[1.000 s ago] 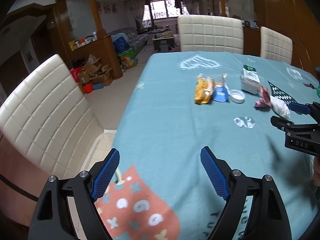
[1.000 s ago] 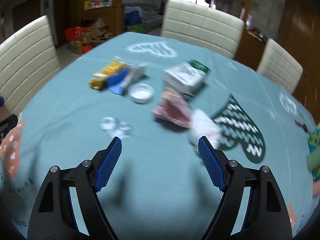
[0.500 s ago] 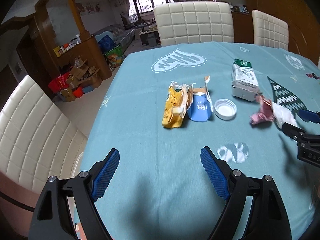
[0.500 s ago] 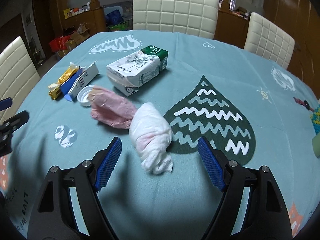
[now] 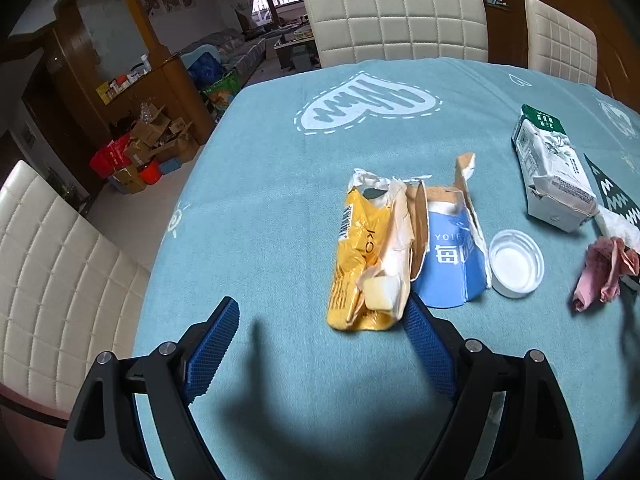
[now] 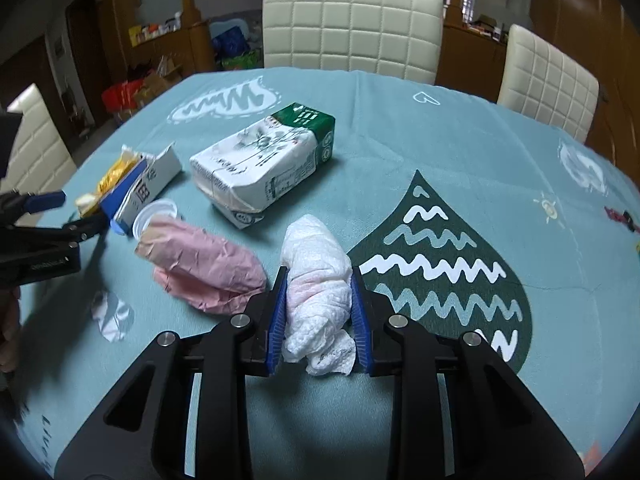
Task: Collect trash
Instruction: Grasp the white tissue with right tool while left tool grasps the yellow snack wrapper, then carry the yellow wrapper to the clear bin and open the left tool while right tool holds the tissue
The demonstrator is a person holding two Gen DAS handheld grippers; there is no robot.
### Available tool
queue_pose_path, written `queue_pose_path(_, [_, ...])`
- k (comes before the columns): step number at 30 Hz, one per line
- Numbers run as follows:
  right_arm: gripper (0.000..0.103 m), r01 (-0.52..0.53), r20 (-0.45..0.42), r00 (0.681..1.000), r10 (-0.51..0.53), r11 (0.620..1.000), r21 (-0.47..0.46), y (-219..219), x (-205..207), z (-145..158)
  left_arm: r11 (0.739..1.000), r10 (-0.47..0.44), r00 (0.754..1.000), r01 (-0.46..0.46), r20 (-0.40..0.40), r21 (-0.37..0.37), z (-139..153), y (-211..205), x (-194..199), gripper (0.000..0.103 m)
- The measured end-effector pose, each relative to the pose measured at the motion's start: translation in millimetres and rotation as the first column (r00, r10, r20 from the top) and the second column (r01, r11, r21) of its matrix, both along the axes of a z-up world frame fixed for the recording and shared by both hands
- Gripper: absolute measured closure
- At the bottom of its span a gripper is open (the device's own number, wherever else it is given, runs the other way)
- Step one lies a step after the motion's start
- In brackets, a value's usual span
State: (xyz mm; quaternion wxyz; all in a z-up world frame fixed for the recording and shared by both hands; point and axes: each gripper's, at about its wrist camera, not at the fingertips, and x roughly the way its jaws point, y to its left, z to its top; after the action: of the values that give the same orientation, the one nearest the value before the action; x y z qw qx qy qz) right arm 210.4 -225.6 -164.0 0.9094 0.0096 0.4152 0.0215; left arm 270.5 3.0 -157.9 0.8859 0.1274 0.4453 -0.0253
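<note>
My right gripper (image 6: 319, 280) is shut on a crumpled white paper towel (image 6: 318, 280) that lies on the teal tablecloth (image 6: 400, 152). Beside it lie a crumpled pink paper (image 6: 204, 268), a white and green carton (image 6: 260, 160), a white lid (image 6: 154, 216) and a torn blue carton (image 6: 140, 192). My left gripper (image 5: 320, 308) is open, just short of a yellow wrapper (image 5: 362, 256); its right finger tip is next to the wrapper's near end. The blue carton (image 5: 450, 256), lid (image 5: 516, 264), pink paper (image 5: 604, 272) and white carton (image 5: 552, 176) lie to its right.
Cream padded chairs stand around the table: one at the far side (image 5: 394, 20), one at the far right (image 6: 548, 80), one at the left (image 5: 52, 280). Cardboard boxes and red bins (image 5: 140, 152) sit on the floor at the left. The left gripper shows in the right wrist view (image 6: 48, 216).
My right gripper moved forward and closed on the white paper towel. My left gripper moved forward to the yellow wrapper and stayed open.
</note>
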Motion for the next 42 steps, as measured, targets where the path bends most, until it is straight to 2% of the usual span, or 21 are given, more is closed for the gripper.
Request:
queue_pose_path(4, [0.073, 0.012, -0.017, 1.000, -0.011, 0.998, 0.058, -9, 2, -3, 0.999, -0.006, 1.000, 0.007, 0.009, -0.034, -1, 2, 4, 0.025])
queue_pose_path(5, [0.073, 0.013, -0.021, 1.000, -0.012, 0.998, 0.066, -10, 2, -4, 0.999, -0.015, 1.000, 0.016, 0.010, -0.047, -1, 2, 4, 0.034])
queue_pose_path(6, [0.073, 0.014, -0.023, 1.000, -0.013, 0.997, 0.073, -11, 2, -4, 0.998, -0.025, 1.000, 0.025, 0.010, -0.058, 0, 2, 2, 0.048])
queue_pose_path(7, [0.073, 0.015, -0.024, 1.000, -0.014, 0.997, 0.076, -11, 2, -4, 0.997, -0.033, 0.999, 0.034, 0.007, -0.066, 0, 1, 1, 0.055])
queue_pose_path(8, [0.073, 0.017, -0.024, 1.000, -0.015, 0.997, 0.075, -11, 2, -5, 0.997, -0.041, 0.999, 0.041, 0.002, -0.065, 1, 0, 0, 0.070])
queue_pose_path(11, [0.072, 0.020, -0.023, 1.000, -0.019, 0.998, 0.064, -7, -1, -5, 0.997, -0.053, 0.999, 0.053, -0.010, -0.061, 2, -1, -5, 0.075])
queue_pose_path(14, [0.072, 0.018, -0.019, 1.000, -0.017, 0.999, 0.047, -4, -5, -3, 0.996, -0.057, 0.998, 0.055, -0.027, -0.076, 3, 4, -13, 0.076])
queue_pose_path(22, [0.073, 0.001, -0.010, 1.000, -0.001, 0.998, 0.056, 7, -27, 5, 0.997, -0.044, 0.999, 0.044, -0.010, -0.060, 12, 19, -52, 0.076])
queue_pose_path(35, [0.072, -0.089, 0.060, 0.994, 0.089, 0.996, -0.004, 55, -67, 42, 0.997, -0.063, 0.994, 0.066, 0.092, -0.034, 40, 33, -115, 0.076])
queue_pose_path(42, [0.072, -0.131, 0.081, 0.988, 0.134, 0.991, -0.036, 82, -80, 52, 0.998, -0.052, 0.989, 0.055, 0.137, -0.016, 49, 47, -137, 0.076])
